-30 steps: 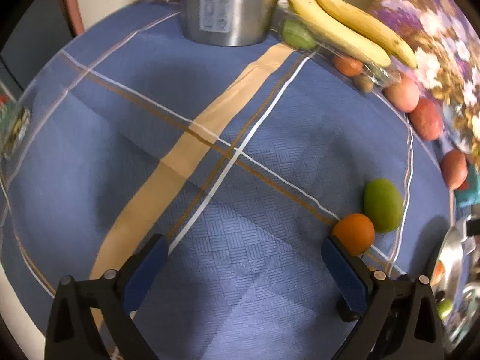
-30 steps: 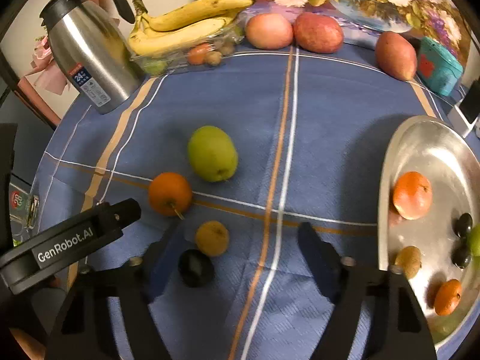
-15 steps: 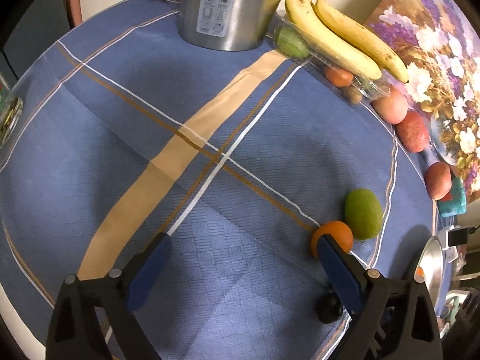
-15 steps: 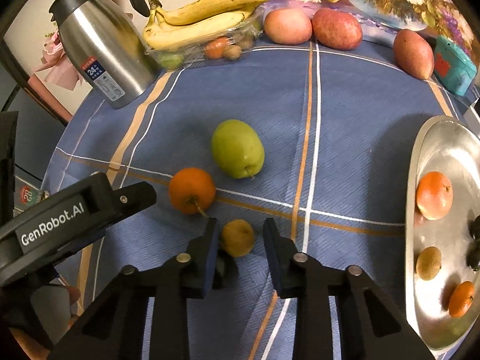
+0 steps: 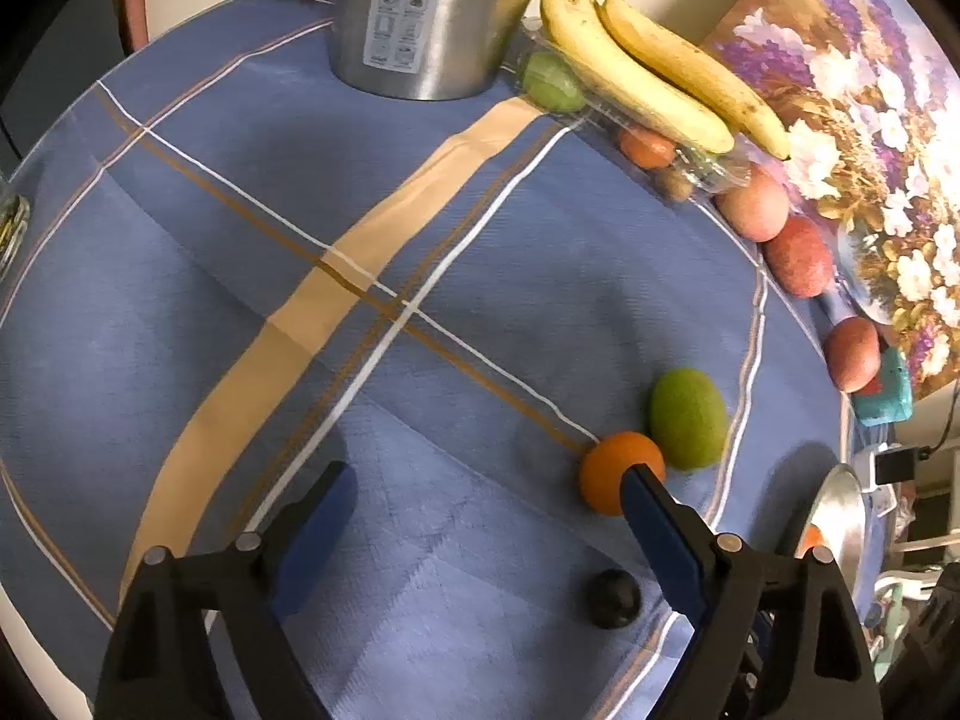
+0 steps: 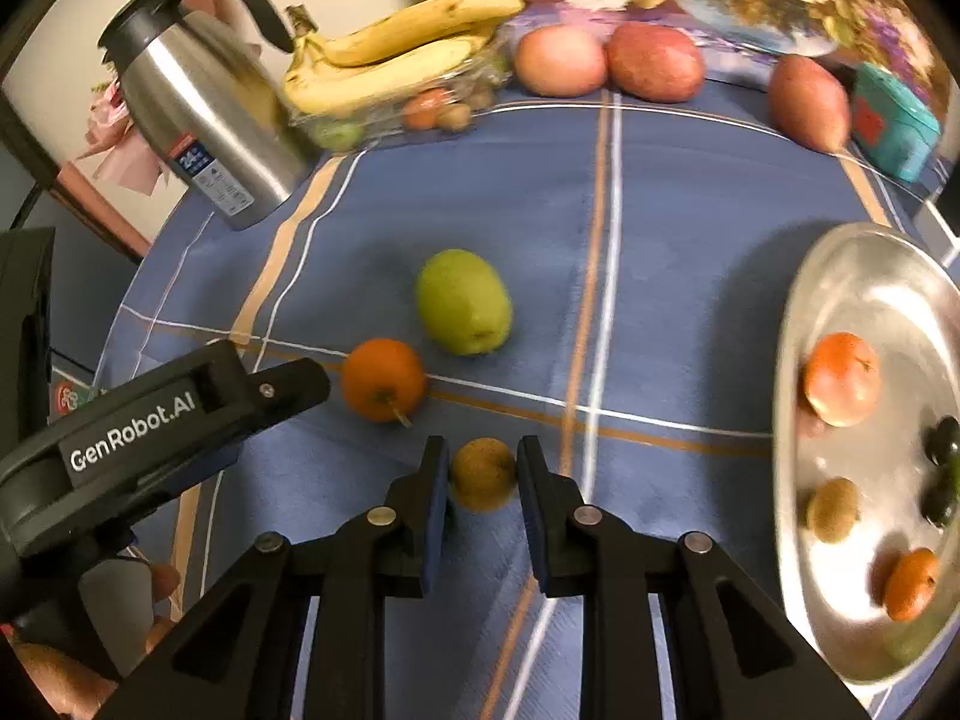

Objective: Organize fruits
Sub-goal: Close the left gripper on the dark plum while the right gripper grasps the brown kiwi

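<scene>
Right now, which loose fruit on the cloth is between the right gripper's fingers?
The small yellow-brown fruit, clamped by the right gripper. The orange and green fruit lie free beyond it.

Your right gripper (image 6: 483, 471) is clamping a small yellowish fruit (image 6: 483, 474), apparently just off the cloth; your left gripper (image 5: 489, 495) is hovering wide open.

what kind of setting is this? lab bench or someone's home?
Most likely a home dining table, not a lab: a blue plaid tablecloth, a steel thermos jug, bananas on a clear tray and a floral painting propped behind. Loose fruit lies about, and some sits on a metal plate.
</scene>
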